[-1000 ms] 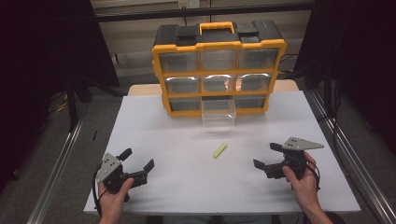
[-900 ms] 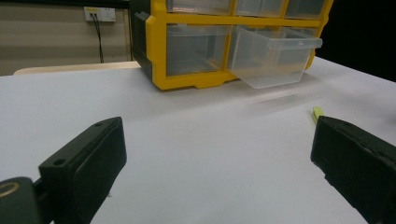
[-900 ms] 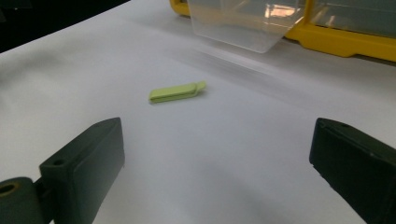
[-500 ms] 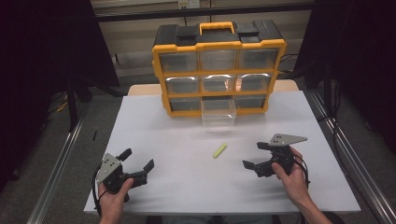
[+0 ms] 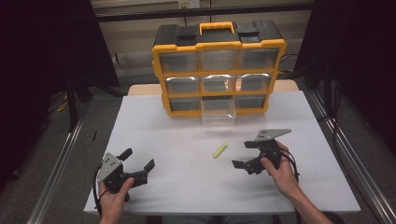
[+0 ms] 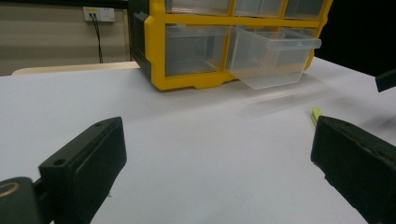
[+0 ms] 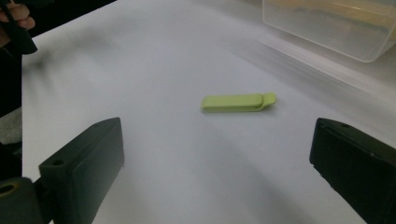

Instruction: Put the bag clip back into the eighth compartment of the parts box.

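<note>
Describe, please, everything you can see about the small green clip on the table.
The green clip is a small, flat, elongated piece, yellow-green, apparently plastic, with one rounded end that shows a slight lip. It lies flat on the white table, touching nothing else. It sits in front of the clear drawer pulled out of the yellow organizer, apart from it. The right gripper is nearby, jaws open and pointed at the clip without touching it. Finer details, such as a hinge, are too small to tell.

My right hand-held gripper (image 7: 219, 172) hangs with jaws spread wide over the white worktop (image 7: 154, 56), the green clip (image 7: 239, 101) lying flat ahead between them, a clear drawer (image 7: 336, 28) beyond it.
</note>
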